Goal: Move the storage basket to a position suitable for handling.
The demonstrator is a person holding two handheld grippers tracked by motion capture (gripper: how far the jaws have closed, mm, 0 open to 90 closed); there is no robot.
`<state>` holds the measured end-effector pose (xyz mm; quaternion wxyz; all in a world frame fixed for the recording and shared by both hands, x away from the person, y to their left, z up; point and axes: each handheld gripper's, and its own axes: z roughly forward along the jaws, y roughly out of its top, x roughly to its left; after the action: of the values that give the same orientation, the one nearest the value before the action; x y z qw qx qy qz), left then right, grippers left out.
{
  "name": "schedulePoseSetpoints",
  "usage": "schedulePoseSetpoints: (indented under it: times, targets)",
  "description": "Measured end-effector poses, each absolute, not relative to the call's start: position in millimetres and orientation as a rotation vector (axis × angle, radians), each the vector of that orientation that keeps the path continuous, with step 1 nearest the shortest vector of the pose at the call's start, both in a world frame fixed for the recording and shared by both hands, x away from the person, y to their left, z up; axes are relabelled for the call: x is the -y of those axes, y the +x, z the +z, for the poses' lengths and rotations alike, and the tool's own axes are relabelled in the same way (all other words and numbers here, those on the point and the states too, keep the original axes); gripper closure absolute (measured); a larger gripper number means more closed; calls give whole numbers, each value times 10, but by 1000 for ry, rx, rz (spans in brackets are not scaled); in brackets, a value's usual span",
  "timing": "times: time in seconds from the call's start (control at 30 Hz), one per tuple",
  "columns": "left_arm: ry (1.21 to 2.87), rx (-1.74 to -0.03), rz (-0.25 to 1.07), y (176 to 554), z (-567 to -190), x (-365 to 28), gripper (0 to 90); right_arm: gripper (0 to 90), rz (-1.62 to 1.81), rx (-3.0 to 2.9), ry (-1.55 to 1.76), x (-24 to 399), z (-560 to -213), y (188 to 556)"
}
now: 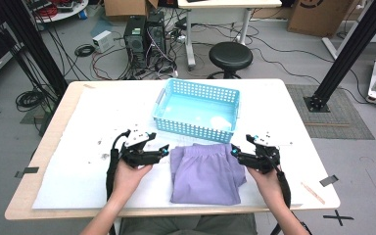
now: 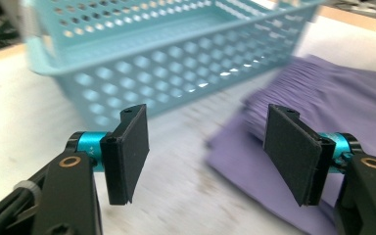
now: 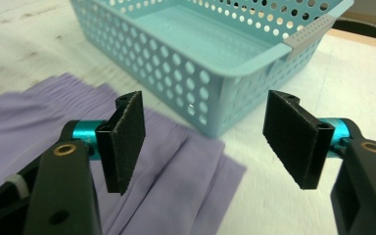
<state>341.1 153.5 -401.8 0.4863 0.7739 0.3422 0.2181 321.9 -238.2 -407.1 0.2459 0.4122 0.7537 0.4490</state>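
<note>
Left claw (image 1: 165, 150) and right claw (image 1: 233, 151) are held with jaws spread wide, nothing gripped. Folded purple garment (image 1: 206, 171) is laid flat on the bench (image 1: 73, 147) between both claws, just beside each. Blue basket (image 1: 196, 110) is set just beyond the garment.

A lilac garment (image 1: 205, 172), soft and pleated along its gathered waistband, is seen lying folded flat on the white table cover (image 1: 78, 161). Its band edge is turned toward the light-blue perforated basket (image 1: 196, 110), just beside that basket's near wall. Nothing is pressed on it; a few creases are shown running down its length.
</note>
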Motion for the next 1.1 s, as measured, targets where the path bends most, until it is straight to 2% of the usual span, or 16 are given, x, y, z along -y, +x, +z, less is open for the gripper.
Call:
schedulePoseSetpoints:
  times: [0.33,0.5,0.67,0.8,0.97,1.1]
  targets:
    - [1845,-870,383,3978,-4073,-1777,319,224,1211,-2102,1153,2317,-4133,3612]
    - [1845,-800,368,4205,-4180,-1877,310,221,1203,-2125,1193,2347,-4161,3740]
    - [1913,-779,357,4389,-4206,-1855,310,219,1204,-2129,1177,2336,-4189,3835]
    - [1920,-770,331,4463,-4243,-1818,310,222,1213,-2151,1184,2324,-4219,3865]
    - [1914,-770,329,4520,-4242,-1793,306,280,1218,-2160,1135,2296,-4201,3897]
    - [1902,-782,336,4526,-4247,-1798,357,323,1220,-2172,1147,2289,-4203,3927]
